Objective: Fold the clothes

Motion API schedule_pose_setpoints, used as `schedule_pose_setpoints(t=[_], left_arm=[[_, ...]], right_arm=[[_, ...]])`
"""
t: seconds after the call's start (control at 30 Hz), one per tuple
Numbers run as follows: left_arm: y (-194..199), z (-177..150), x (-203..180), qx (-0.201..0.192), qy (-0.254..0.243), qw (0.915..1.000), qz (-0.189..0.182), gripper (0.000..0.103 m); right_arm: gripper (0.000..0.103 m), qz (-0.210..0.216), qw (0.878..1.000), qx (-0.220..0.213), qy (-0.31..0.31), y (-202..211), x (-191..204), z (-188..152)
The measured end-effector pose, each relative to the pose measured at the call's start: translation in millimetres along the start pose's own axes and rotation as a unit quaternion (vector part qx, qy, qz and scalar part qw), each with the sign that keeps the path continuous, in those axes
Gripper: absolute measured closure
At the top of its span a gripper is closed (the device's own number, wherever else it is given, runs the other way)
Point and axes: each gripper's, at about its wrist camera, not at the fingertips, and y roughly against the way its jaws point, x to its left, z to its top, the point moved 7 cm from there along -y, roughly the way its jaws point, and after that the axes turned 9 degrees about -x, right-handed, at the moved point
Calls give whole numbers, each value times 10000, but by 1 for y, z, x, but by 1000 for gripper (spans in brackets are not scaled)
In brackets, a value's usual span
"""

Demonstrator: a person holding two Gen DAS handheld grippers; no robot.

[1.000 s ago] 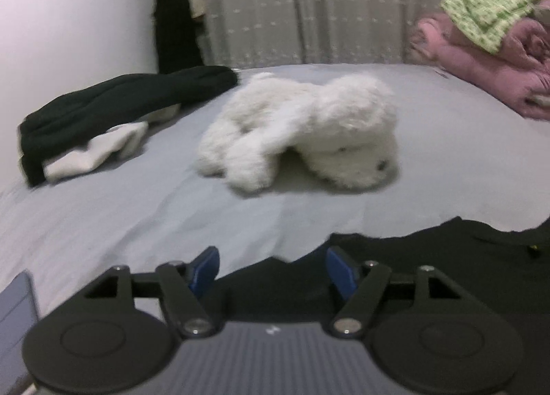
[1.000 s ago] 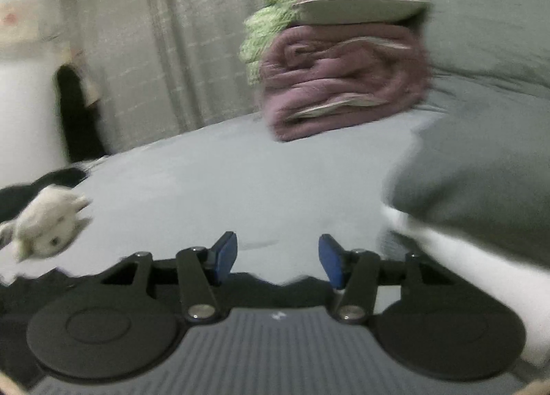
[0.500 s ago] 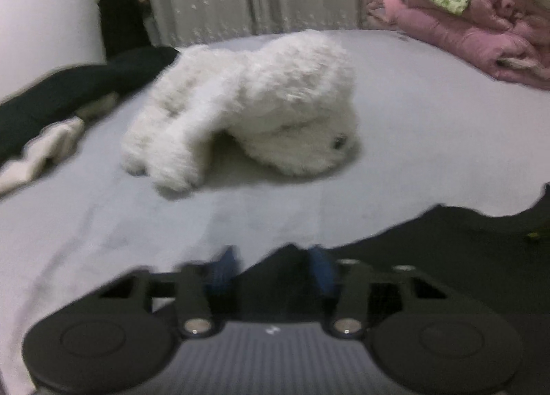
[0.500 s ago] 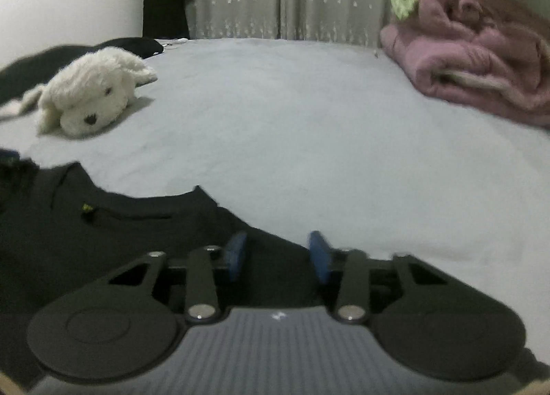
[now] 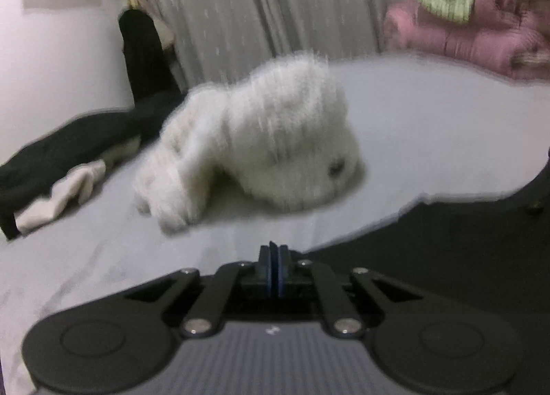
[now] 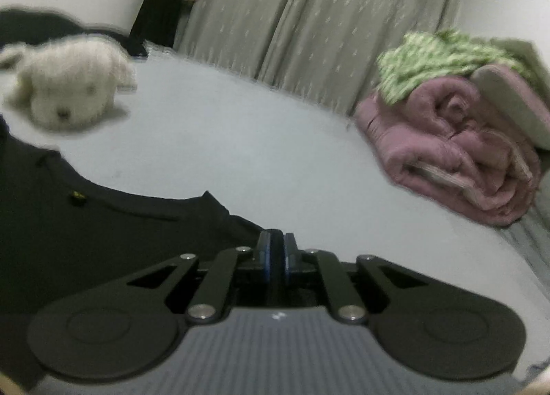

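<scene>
A: Nearest to us, our left gripper [image 5: 274, 269] is clenched on a thin fold of the black cotton T-shirt [image 5: 447, 250], which spreads flat to its right across the pale grey bedsheet [image 5: 429, 113].

B: And our right gripper [image 6: 276, 259] has its jaws closing, with a dark strip of that same shirt [image 6: 86, 230] pinched between the blue pads [image 6: 266, 257]. The shirt lies to its left, and its neckline curves away just ahead of the fingers.

A: We judge the cloth light, limp and thin. It will sag wherever we do not hold it, so the shoulder seams at the two top corners look like the right places to take hold. The pinches are small, so a corner could slip out if we jerk.

B: Agreed; we lift evenly. Ahead and left of us lies the fluffy white plush dog [image 5: 261, 144], clear of the shirt.

A: Farther, to the right, sits the rolled pink blanket [image 6: 457, 147] with a green knitted cloth [image 6: 436, 58] on top, and the grey curtain [image 6: 309, 10] hangs behind.
</scene>
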Motion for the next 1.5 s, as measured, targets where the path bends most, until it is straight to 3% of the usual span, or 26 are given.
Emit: schedule_pose_setpoints(t=[0.27, 0.3, 0.33, 0.4, 0.43, 0.47, 0.67, 1.03, 1.5], left_arm=[[-1, -2, -14, 82, -678, 9970, 372, 99], [0, 0, -16, 59, -801, 9958, 440, 97], [4, 2, -17, 7, -880, 9949, 492, 91], [13, 6, -17, -116, -934, 9940, 557, 60], [22, 8, -16, -206, -815, 9951, 517, 31], [31, 10, -16, -273, -664, 9964, 459, 20], [77, 11, -31, -84, -528, 9984, 161, 20], [171, -5, -52, 271, -283, 9982, -457, 20], [279, -42, -50, 468, 37, 9941, -976, 19]], right_arm=[[89, -8, 9997, 140, 179, -9, 2, -5], [84, -50, 9997, 79, 244, -6, 3, -3], [79, -65, 9996, -25, 274, 1, 5, 0], [49, -46, 9995, -237, 226, 18, 3, 6], [46, -49, 9994, -289, 188, 27, 2, 9], [46, -51, 9993, -328, 147, 35, 1, 13], [46, 142, 9997, -145, 129, 89, 10, 18], [45, 53, 10000, -36, 11, 180, 25, 8], [42, -84, 9976, 118, -682, 272, 33, -15]])
